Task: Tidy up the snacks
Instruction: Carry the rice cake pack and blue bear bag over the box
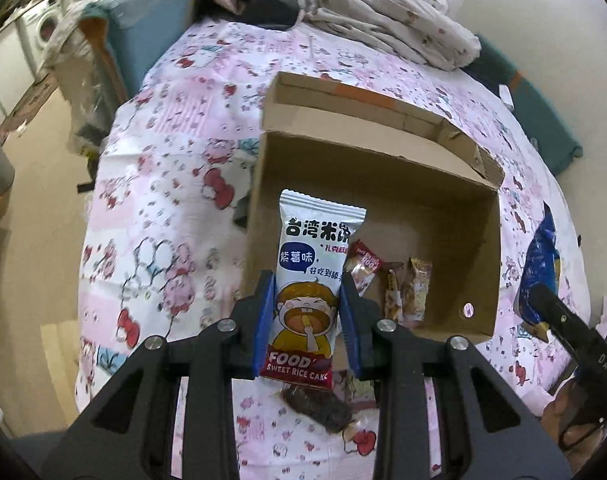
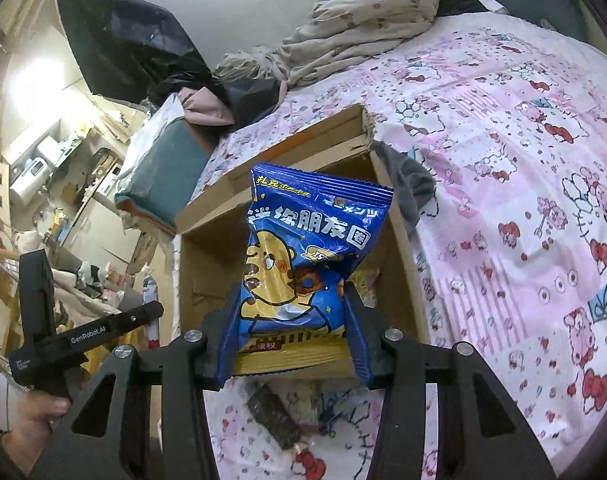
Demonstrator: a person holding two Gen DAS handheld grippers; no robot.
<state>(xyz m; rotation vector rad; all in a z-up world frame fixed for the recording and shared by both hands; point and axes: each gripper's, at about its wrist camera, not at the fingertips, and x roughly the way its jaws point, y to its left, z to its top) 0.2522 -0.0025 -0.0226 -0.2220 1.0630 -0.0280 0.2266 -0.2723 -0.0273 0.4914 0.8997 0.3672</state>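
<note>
My left gripper (image 1: 306, 312) has its jaws clamped on a white rice cake packet (image 1: 309, 276) with a cartoon boy, upright at the frame's centre over the near edge of the cardboard box (image 1: 443, 204). My right gripper (image 2: 289, 332) has its jaws pinching a crinkled blue snack bag (image 2: 307, 256), also mid-frame over the box (image 2: 201, 264). Small wrapped snacks (image 1: 407, 292) lie on the box floor. A dark bar (image 1: 317, 408) lies on the pink cartoon bedsheet (image 1: 175, 208) at lower centre. Rumpled bedding (image 1: 387, 16) fills the upper frame.
</note>
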